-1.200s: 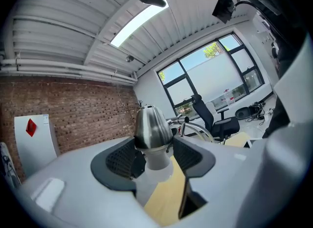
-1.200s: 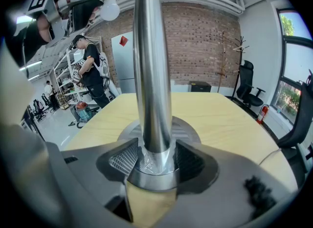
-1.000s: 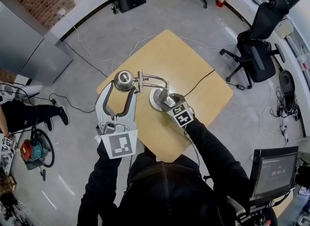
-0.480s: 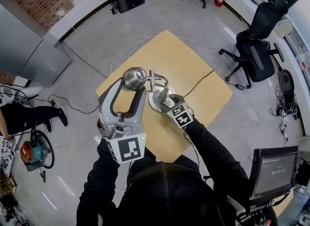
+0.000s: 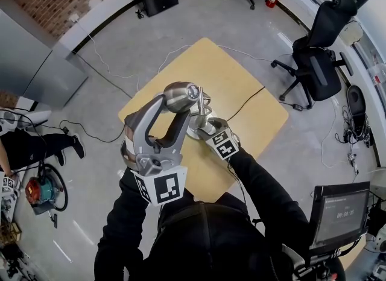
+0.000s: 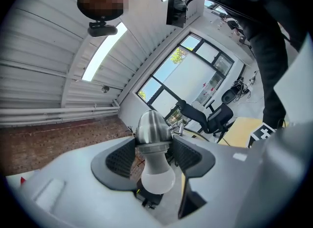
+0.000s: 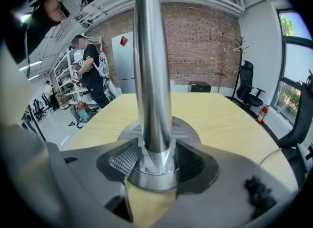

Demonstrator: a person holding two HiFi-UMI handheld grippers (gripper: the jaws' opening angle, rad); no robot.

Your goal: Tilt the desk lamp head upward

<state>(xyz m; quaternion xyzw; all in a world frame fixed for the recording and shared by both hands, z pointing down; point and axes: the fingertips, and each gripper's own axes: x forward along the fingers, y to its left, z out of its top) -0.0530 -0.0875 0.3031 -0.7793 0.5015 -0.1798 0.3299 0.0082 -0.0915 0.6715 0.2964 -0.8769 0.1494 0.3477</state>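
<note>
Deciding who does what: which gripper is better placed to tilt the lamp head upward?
Left. The left gripper is shut on the lamp head; the right gripper clamps the pole near the base, steadying it.

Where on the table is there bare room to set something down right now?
The table's far corner, beyond the lamp head, is bare; so is the right corner past the cable. Crowded near-left: left gripper on the head, right gripper on the post.
</note>
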